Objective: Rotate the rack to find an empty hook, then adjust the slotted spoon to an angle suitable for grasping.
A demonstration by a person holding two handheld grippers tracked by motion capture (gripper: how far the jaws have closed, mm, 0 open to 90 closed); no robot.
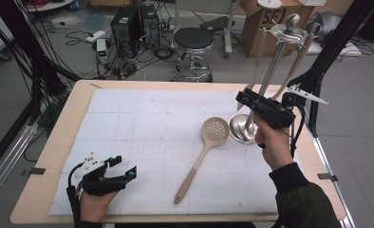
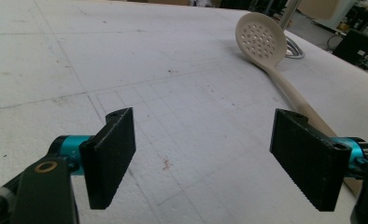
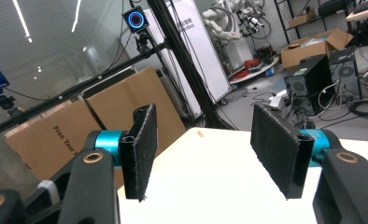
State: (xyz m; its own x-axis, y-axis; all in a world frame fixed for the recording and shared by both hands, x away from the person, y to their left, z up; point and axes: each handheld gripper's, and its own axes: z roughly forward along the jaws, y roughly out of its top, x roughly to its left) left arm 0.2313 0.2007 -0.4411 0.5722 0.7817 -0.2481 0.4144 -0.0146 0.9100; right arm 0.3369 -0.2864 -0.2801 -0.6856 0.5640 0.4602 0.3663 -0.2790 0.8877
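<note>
Hanging spoons on a tall metal rack point(image 1: 275, 57) looks like the job here, and one spoon is not up yet. That one is the holey spoon point(image 1: 215, 130), which lies flat on the white surface point(image 1: 142, 123), near the middle, with its long handle pointing back toward the person. Its round head sits just beside the shiny round foot of the rack.

Over on the right, the right hand-held gripper point(image 1: 251, 100) is up in the air next to the rack pole, and its jaws stand apart with nothing between them. Resting low on the surface at the near left is the left hand-held gripper point(image 1: 123, 167); its jaws are wide apart too, and empty. From its own camera the holey spoon point(image 2: 261, 39) shows ahead and to the right.

What could go wrong? I think the right one is so close to the pole that a bump could rock the rack, and the two long spoons point(image 1: 259, 57) hanging there could swing or slip off. Grabbing the flat spoon by its thin handle could also make it twist and slide away.

No bowl, box or cup stands on the surface, so nothing is holding anything inside; the rack just has spoons hanging from its top
</note>
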